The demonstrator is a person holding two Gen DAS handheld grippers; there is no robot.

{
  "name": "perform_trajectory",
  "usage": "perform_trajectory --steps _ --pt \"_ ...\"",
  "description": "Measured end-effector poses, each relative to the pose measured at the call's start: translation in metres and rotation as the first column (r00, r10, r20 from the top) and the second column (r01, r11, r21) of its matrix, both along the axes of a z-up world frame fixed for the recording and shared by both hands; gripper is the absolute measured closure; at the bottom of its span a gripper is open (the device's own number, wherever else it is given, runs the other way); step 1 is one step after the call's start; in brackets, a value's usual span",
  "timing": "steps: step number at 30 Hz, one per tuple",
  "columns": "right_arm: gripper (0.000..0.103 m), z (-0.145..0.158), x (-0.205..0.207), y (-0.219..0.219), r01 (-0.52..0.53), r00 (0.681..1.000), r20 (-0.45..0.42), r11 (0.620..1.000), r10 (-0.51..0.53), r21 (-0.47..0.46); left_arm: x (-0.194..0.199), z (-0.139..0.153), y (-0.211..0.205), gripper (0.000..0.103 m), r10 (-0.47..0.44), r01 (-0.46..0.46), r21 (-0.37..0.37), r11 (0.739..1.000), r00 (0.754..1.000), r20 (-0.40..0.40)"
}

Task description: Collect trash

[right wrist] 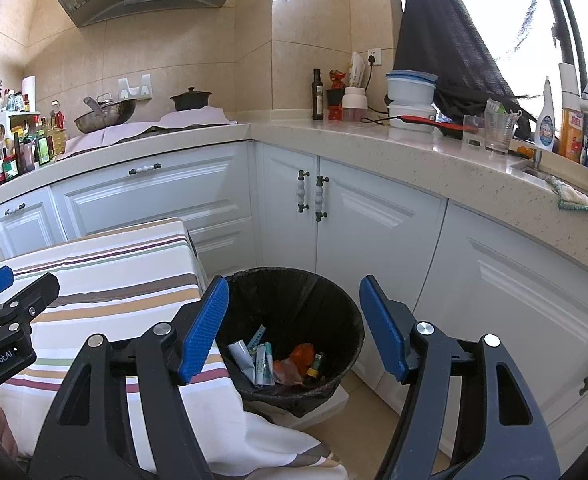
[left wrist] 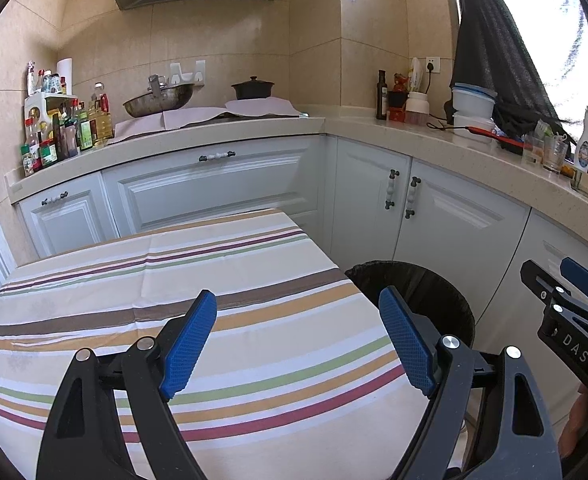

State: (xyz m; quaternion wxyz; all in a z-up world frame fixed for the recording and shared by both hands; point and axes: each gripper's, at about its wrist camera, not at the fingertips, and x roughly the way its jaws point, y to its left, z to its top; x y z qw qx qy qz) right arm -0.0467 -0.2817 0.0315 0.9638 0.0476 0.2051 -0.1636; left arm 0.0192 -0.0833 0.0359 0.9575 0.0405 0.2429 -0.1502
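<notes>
A black-lined trash bin (right wrist: 333,312) stands on the floor beside the striped table (right wrist: 114,280). Inside it lie several pieces of trash (right wrist: 262,360): silvery wrappers, an orange wrapper and a small green bottle. My right gripper (right wrist: 294,324) is open and empty, held above the bin's mouth. My left gripper (left wrist: 297,340) is open and empty over the table's right part (left wrist: 174,280), with the bin's rim (left wrist: 433,280) to its right. The right gripper also shows at the right edge of the left wrist view (left wrist: 573,304).
White cabinets (right wrist: 373,220) and an L-shaped countertop (right wrist: 433,152) wrap around the corner. On it are a wok (right wrist: 106,114), a black pot (right wrist: 190,100), bottles (right wrist: 18,148), white containers (right wrist: 409,96), glasses (right wrist: 497,132) and a sink (right wrist: 541,174) at the right.
</notes>
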Motion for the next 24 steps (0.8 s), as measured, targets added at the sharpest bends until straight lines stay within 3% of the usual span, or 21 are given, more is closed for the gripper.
perform_trajectory --steps 24 --pt "0.037 -0.0015 0.0021 -0.0006 0.000 1.000 -0.004 1.000 0.000 0.000 0.0017 -0.0042 -0.0007 0.022 -0.003 0.002 -0.004 1.000 1.000 -0.012"
